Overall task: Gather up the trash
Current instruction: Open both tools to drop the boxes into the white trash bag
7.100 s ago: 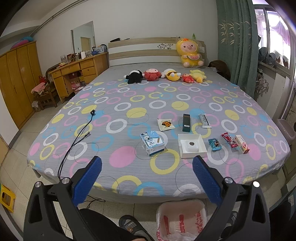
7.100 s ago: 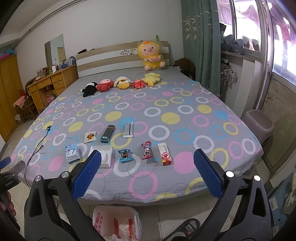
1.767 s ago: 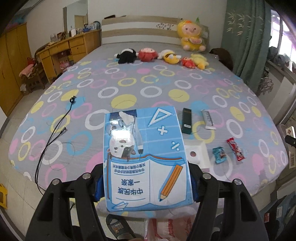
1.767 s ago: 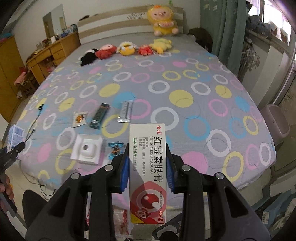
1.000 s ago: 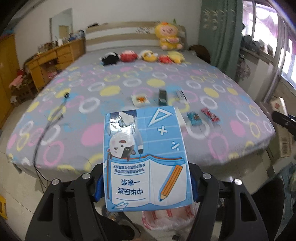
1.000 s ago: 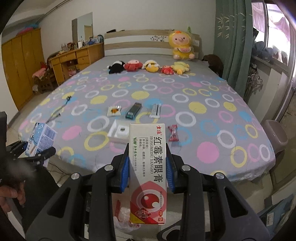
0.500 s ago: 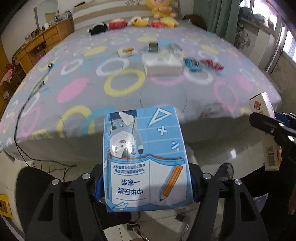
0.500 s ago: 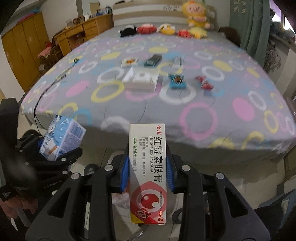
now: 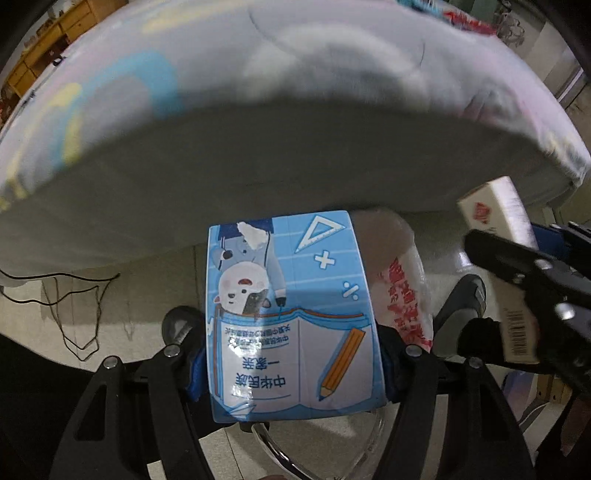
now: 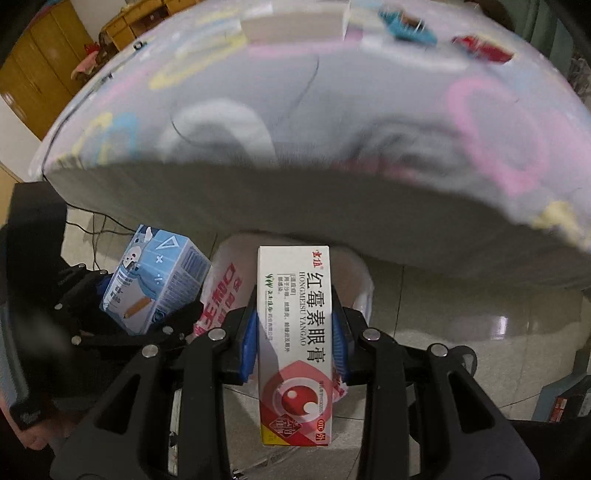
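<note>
**Two cartons held over the trash bag**

The left gripper (image 9: 291, 363) was clamped on a blue cartoon-printed carton (image 9: 291, 321), and the right gripper (image 10: 294, 341) was clamped on a white-and-red ointment box (image 10: 294, 339) — both pointed steeply down at the floor. A white plastic bag with red print (image 10: 225, 291) sat on the tiles just beneath them, near the bed's edge (image 10: 295, 206). On the far bedspread lay a white tray (image 10: 295, 20) and two snack wrappers — blurred.
</note>
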The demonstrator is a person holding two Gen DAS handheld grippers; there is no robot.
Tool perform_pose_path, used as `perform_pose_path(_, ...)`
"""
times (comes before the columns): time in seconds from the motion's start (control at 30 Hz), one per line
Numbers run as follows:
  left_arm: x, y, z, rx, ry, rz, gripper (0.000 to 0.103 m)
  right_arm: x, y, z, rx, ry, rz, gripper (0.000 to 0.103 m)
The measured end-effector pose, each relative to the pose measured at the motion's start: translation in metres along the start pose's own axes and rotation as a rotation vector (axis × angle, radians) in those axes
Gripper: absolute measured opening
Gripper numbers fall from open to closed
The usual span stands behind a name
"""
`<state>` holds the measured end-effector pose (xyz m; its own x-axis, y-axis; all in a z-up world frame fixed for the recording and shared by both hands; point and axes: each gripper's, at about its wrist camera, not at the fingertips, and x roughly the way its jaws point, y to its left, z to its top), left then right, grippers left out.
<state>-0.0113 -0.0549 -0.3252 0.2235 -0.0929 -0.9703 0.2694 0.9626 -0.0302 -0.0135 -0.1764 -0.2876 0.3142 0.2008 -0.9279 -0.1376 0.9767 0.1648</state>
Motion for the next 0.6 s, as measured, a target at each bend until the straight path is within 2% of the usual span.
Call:
perform_pose_path(0.2,0.038,0.000,-0.004,0.001,0.068,0.000,0.066,0.049,-0.009,0.000,0.046,0.075,0.024,0.032)
perform_pose_path(0.37,0.059,0.001,-0.004,-0.003,0.109,-0.014,0.067,0.066,-0.014,0.001,0.069,0.099,0.023,0.033)
perform_pose_path(0.53,0.075,0.005,-0.004,-0.007,0.138,0.021,0.067,0.082,-0.017,0.002,0.076,0.127,0.011,0.033)
perform_pose_path(0.57,0.076,0.007,-0.004,-0.010,0.141,0.021,0.067,0.085,-0.019,0.002,0.079,0.131,0.006,0.035)
perform_pose_path(0.6,0.078,0.006,-0.004,-0.013,0.146,0.021,0.067,0.088,-0.020,0.002,0.086,0.134,0.001,0.045)
